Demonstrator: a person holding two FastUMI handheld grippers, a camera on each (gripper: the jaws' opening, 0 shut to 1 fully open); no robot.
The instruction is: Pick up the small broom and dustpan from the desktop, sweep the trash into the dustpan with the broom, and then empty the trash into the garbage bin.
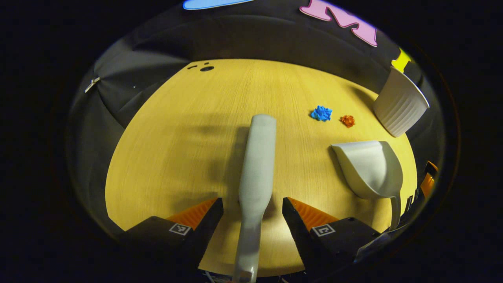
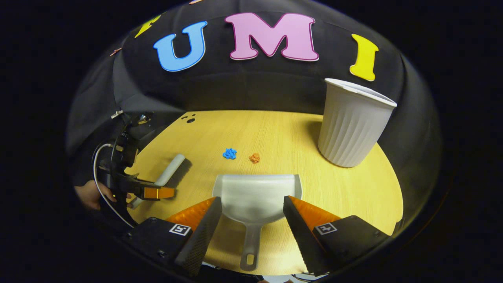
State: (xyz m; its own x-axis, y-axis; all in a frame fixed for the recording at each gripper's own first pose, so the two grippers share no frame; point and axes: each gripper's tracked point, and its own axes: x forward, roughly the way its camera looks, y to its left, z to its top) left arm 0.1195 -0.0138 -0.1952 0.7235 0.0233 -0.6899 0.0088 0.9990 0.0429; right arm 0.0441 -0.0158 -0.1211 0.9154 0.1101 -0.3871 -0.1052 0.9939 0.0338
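A pale grey small broom lies on the wooden desktop, its handle running between the fingers of my open left gripper, which do not touch it. A grey dustpan lies flat with its handle between the fingers of my open right gripper, untouched. The dustpan also lies right of the broom. Beyond it are a blue paper scrap and an orange scrap, also seen as blue scrap and orange scrap. The left gripper and broom appear at far left.
A white ribbed garbage bin stands upright at the table's right rear; the bin is also at right. A cable hole marks the far corner of the desktop. A hand holds the left gripper at the table's near-left edge.
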